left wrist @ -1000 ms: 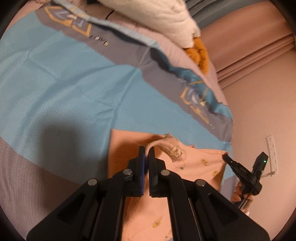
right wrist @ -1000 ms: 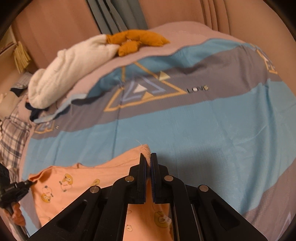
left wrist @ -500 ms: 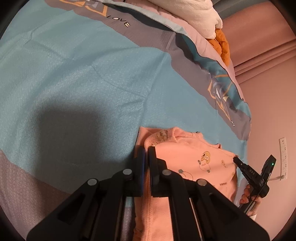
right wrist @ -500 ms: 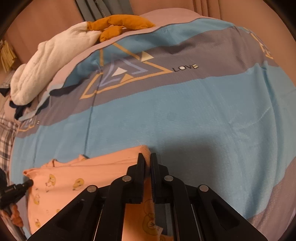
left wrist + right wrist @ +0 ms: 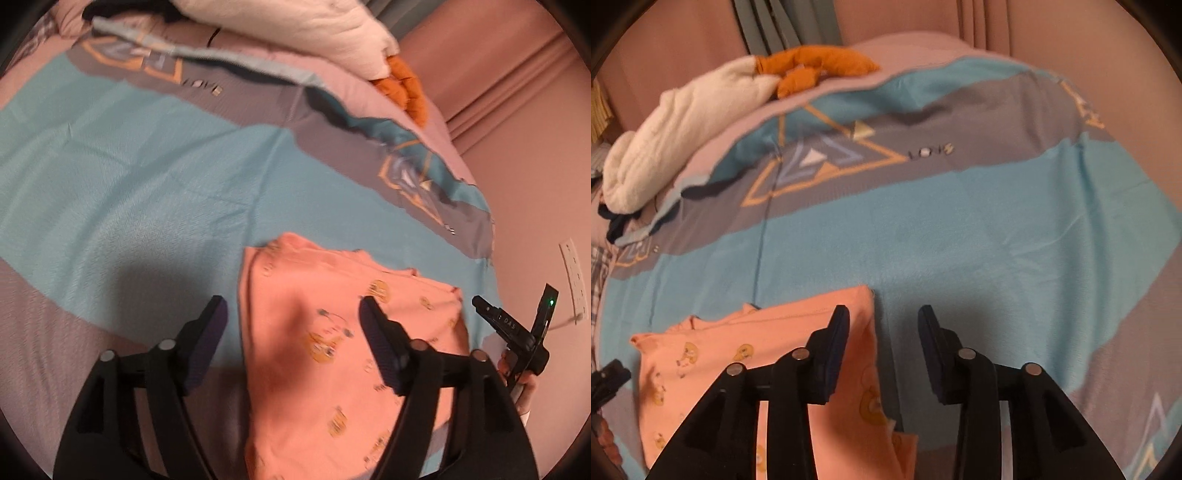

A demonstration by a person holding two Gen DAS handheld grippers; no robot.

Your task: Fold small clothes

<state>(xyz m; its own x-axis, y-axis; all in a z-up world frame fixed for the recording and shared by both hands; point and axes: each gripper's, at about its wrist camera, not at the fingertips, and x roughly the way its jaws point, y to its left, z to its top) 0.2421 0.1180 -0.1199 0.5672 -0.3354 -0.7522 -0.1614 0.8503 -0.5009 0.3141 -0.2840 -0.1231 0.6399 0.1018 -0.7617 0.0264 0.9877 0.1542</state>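
Note:
A small peach garment with yellow duck prints lies folded flat on the blue and grey bed cover. It also shows in the right wrist view. My left gripper is open and empty above the garment's far left corner. My right gripper is open and empty, its left finger over the garment's far right corner. The right gripper also shows at the right edge of the left wrist view.
A white blanket and an orange cloth are piled at the bed's far end. Pink curtains hang beyond the bed. A wall socket is at the right. A plaid cloth lies at the left edge.
Both grippers were shut on the garment's corners and have opened, letting it go. The garment now lies flat, folded over, on the cover.

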